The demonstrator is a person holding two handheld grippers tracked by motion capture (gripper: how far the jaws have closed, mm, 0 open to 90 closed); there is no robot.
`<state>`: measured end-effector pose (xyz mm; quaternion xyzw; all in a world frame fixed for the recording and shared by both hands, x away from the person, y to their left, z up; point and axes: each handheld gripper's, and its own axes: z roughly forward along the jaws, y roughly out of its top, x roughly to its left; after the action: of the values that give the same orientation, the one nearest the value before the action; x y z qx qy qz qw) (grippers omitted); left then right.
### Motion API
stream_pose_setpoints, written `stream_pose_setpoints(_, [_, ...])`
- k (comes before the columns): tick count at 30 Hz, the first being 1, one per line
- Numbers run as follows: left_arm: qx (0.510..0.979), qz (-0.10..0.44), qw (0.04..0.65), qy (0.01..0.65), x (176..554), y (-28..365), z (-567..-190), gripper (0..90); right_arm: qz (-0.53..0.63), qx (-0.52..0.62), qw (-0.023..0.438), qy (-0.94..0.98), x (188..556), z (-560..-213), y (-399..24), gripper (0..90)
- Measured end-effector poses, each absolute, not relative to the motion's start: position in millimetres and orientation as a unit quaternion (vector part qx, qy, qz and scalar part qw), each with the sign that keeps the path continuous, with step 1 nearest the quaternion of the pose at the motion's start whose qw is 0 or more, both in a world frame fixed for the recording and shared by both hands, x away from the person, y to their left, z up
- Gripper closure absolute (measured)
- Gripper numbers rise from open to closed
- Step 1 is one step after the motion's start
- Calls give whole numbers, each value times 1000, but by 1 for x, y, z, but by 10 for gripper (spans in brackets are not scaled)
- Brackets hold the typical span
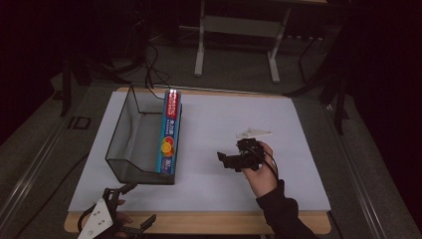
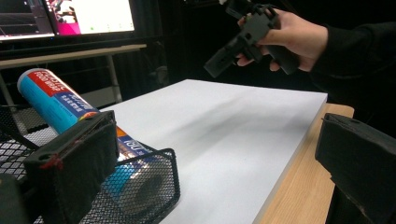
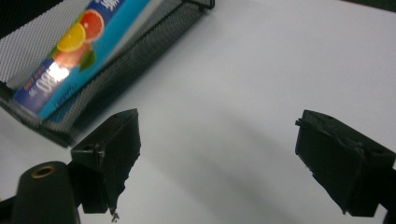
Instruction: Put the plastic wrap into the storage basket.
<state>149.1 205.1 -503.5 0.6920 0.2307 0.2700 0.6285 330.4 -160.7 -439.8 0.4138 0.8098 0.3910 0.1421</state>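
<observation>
A black wire-mesh basket (image 1: 124,134) stands at the left of the white tabletop (image 1: 224,119). A long blue box with fruit pictures (image 1: 169,132) leans along the basket's right wall. A hand holds my right gripper (image 1: 230,158) over the table's middle right. It points left toward the basket, open, with nothing between its jaws. In the right gripper view the right gripper (image 3: 224,154) hovers over bare white surface, with the blue box (image 3: 70,51) at upper left. My left gripper (image 1: 138,204) sits open at the table's near left corner, beside the basket (image 2: 149,186) and the box (image 2: 60,105).
A wooden rim (image 1: 199,221) borders the table's near edge. Behind the table stand the white legs of another table (image 1: 199,45), with cables on the floor. Lit monitors (image 2: 70,16) show in the left gripper view, where the right gripper (image 2: 243,39) also appears in the hand.
</observation>
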Motion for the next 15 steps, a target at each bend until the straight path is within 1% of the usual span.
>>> stream_pose_setpoints(3, [693, 270, 627, 231, 149, 205, -504, 2, 390, 412, 148, 810, 324, -444, -168, 140])
stream_pose_setpoints(15, [694, 270, 627, 230, 149, 205, -503, 2, 386, 412, 148, 812, 303, -465, -198, 145])
